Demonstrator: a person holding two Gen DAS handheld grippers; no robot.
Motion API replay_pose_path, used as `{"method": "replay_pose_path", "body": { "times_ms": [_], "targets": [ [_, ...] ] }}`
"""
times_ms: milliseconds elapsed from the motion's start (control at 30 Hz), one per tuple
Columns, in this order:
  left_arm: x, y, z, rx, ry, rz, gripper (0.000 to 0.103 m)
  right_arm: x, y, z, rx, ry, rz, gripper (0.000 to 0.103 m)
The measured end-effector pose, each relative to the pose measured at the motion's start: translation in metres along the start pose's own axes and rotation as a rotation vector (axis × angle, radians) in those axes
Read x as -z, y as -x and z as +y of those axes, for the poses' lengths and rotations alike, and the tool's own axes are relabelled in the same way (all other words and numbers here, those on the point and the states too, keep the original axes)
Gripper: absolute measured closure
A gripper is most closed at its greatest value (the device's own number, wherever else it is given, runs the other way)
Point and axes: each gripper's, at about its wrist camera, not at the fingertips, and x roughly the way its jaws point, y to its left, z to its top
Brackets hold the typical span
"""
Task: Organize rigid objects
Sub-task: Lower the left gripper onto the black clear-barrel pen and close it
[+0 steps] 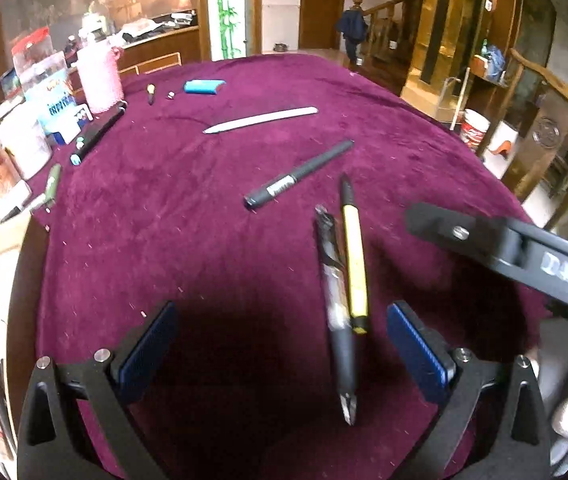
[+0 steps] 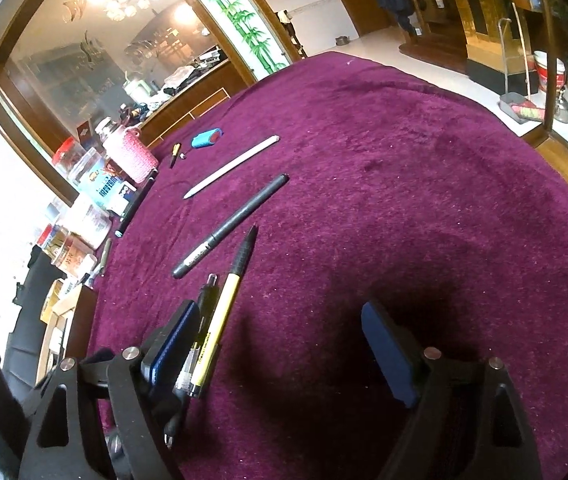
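A counter (image 2: pixel 404 168) draped in plum velvet fills the room's middle. Behind it, a wood-framed glass partition (image 2: pixel 96 52) reflects a lit chandelier (image 2: pixel 124 4), beside a bamboo-painted panel (image 2: pixel 244 20). A brown door (image 1: pixel 322 4), a wooden staircase (image 1: pixel 388 20) and pale floor (image 2: pixel 424 64) lie beyond.

Both wrist views sit low over the purple cloth (image 1: pixel 204 240), facing the far clutter. The left view looks straight; the right view, tilted, sits just right. Both show the yellow pen (image 1: pixel 354 264) (image 2: pixel 220 320) near.
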Motion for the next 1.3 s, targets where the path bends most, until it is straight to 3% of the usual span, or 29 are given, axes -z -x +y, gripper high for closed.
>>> {"method": "replay_pose_path", "body": {
  "times_ms": [300,433,733,767,800,900,1200,1267,1300],
  "targets": [
    [0.003,-0.010,0.015,-0.049,-0.022,0.025,0.001,0.000,-0.001,0.001,-0.020,-0.005,0.003,0.013],
    [-0.001,-0.007,0.024,-0.118,-0.018,0.010,0.001,0.000,-0.001,0.001,-0.020,-0.004,0.002,0.013],
    [-0.007,-0.005,0.010,-0.095,-0.055,-0.018,0.002,0.000,-0.001,0.001,-0.016,-0.001,0.002,0.012],
    [-0.007,-0.008,0.007,-0.111,-0.069,-0.016,0.004,0.000,-0.001,0.001,-0.016,0.000,0.002,0.012],
    [-0.006,-0.012,0.007,-0.116,-0.081,-0.005,0.020,0.000,-0.001,0.001,-0.016,0.000,0.002,0.012],
    [-0.005,-0.020,0.016,0.009,-0.022,0.052,0.044,0.000,-0.001,0.002,-0.016,-0.001,0.001,0.012],
    [-0.017,-0.031,-0.012,-0.050,-0.101,0.028,0.047,0.001,-0.001,0.002,-0.011,0.005,0.002,0.011],
    [-0.020,-0.032,-0.011,0.024,-0.087,0.037,0.067,0.001,-0.002,0.002,-0.008,0.008,0.001,0.011],
    [-0.019,-0.030,-0.008,0.041,-0.074,0.037,0.083,0.001,-0.002,0.002,-0.009,0.007,0.001,0.011]
  ]
}}
